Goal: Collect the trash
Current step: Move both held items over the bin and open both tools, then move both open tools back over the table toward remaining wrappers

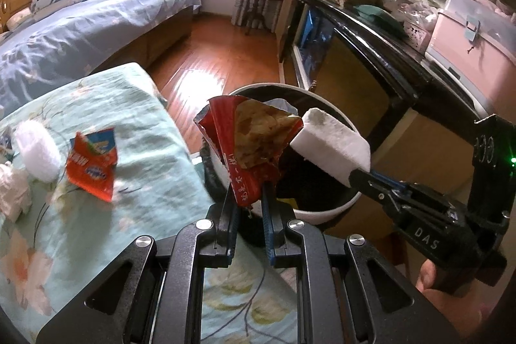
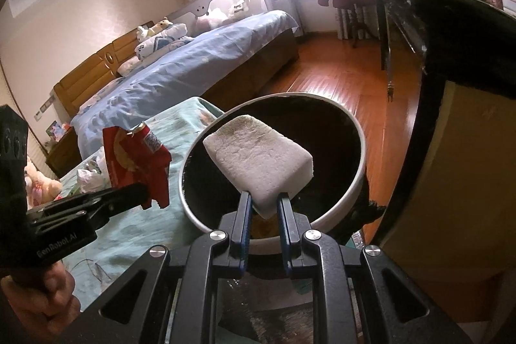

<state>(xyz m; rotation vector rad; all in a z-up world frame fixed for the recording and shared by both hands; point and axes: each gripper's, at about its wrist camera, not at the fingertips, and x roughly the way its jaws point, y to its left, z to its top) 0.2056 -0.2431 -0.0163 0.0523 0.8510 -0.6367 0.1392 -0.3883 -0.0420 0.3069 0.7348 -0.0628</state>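
A crumpled red snack wrapper (image 1: 248,144) is pinched at its lower end by the left gripper (image 1: 248,192), its jaws pressed onto the foil, and it stands up at the near rim of the trash bin (image 1: 325,210). Beside it a white sponge block (image 2: 258,160) is clamped at one end by the right gripper (image 2: 263,202) and hangs over the bin's dark opening. The white-rimmed bin sits on the wooden floor (image 1: 213,54) between a dark cabinet (image 1: 380,54) and the floral-covered bench (image 1: 145,150). On that cover lie an orange wrapper (image 1: 92,163), a white wad (image 1: 37,150) and crumpled tissue (image 1: 13,189).
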